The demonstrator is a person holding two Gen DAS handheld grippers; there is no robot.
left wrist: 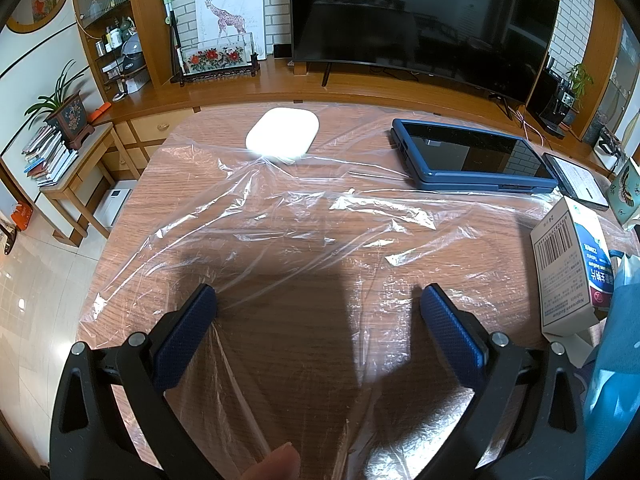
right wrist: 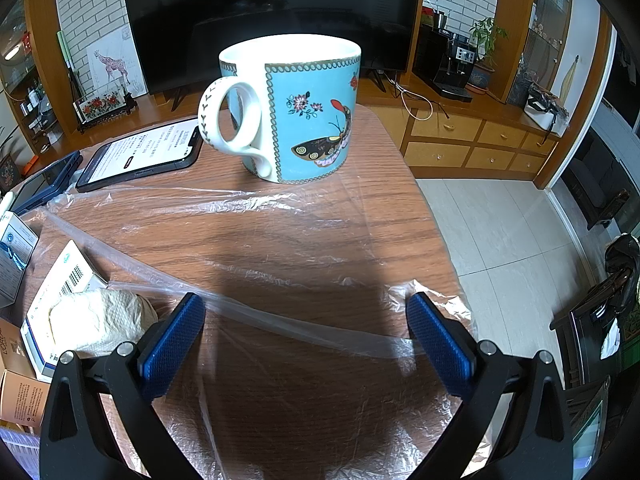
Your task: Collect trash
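Both tools, the left tool (left wrist: 318, 296) and the right tool (right wrist: 306, 306), are hovering with fingers spread wide, gripping nothing, above the clear plastic bag (left wrist: 280, 216) lying flat on the tabletop (right wrist: 380, 152). The wide spread probably suits pinching the film. Left of the right tool, a crumpled tissue (right wrist: 100, 320) is resting on a box (right wrist: 56, 280); beyond the bag, a mug (right wrist: 288, 108) is standing.

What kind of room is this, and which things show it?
Most likely a home living room: a large television stands on a long wooden cabinet with drawers, a potted plant sits on a side table, and a decorated mug is on the wooden table.
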